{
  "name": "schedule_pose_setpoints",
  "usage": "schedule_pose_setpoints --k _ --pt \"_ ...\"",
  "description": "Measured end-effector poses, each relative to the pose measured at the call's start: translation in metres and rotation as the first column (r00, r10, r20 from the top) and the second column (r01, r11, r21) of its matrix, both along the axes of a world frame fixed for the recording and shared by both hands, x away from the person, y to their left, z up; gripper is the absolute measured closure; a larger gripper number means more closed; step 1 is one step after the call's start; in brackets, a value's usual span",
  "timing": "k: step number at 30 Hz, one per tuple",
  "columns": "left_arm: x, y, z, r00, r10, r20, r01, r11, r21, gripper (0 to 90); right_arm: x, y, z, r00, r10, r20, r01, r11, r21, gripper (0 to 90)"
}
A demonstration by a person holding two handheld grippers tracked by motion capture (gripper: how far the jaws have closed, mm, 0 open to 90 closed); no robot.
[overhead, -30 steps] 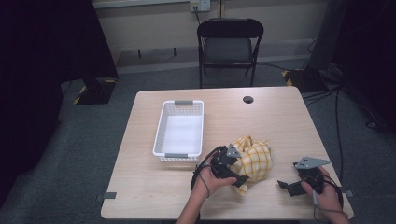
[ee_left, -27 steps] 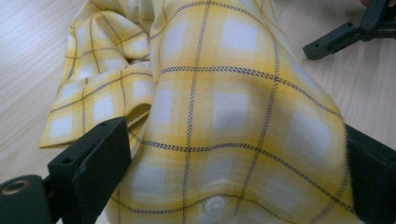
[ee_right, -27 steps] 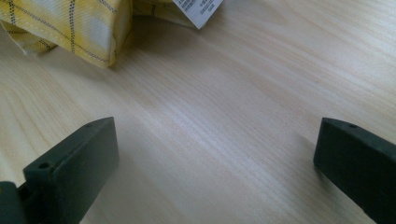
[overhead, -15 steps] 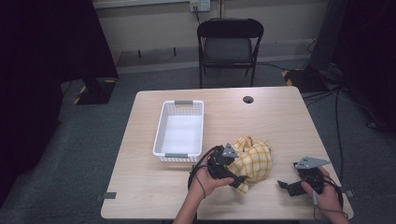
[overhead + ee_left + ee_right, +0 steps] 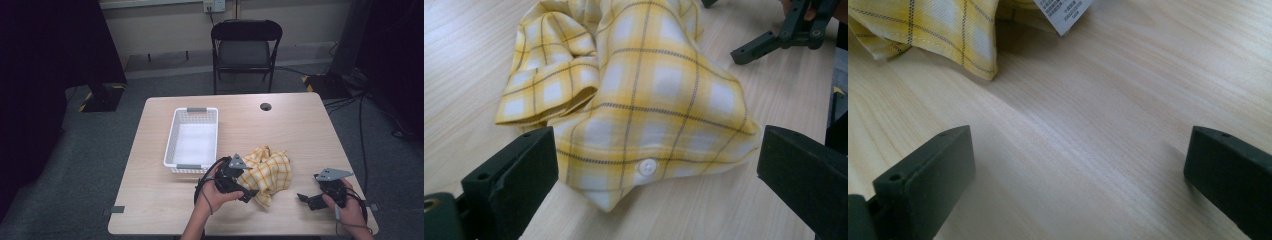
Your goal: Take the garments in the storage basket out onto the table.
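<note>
A crumpled yellow plaid cloth (image 5: 269, 169) lies on the wooden table (image 5: 290, 130), right of the centre near the front. My left gripper (image 5: 248, 184) is at the cloth's left edge, open. In the left gripper view its jaws stand wide on either side of a cloth corner (image 5: 639, 125) that carries a white button (image 5: 646, 166). My right gripper (image 5: 308, 193) is open and hovers over bare wood to the right of the cloth, apart from it. In the right gripper view the cloth's hem (image 5: 948, 30) and a white label (image 5: 1063, 10) lie ahead of the jaws.
A white plastic basket (image 5: 173, 145) stands to the left of the cloth, with nothing in it. A cable hole (image 5: 265, 106) sits near the table's far edge. Behind the table stands a black folding chair (image 5: 246, 47). My right gripper (image 5: 784, 35) shows beyond the cloth in the left gripper view.
The left gripper has shifted slightly at the cloth's left edge. The right gripper and the cloth have stayed where they were.
</note>
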State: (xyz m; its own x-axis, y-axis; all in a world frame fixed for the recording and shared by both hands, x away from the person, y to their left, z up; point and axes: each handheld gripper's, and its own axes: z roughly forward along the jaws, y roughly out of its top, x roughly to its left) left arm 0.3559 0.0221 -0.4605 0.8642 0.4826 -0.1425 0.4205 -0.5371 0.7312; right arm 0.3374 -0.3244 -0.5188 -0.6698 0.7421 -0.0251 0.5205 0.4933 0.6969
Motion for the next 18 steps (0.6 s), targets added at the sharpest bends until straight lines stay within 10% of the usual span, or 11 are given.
schedule_pose_setpoints --k 18 --pt "-0.013 0.034 -0.012 0.9970 0.074 -0.021 -0.074 0.9968 0.030 2.6 0.000 0.000 0.000 1.0000 0.000 0.000 0.000 1.0000 0.000 0.0"
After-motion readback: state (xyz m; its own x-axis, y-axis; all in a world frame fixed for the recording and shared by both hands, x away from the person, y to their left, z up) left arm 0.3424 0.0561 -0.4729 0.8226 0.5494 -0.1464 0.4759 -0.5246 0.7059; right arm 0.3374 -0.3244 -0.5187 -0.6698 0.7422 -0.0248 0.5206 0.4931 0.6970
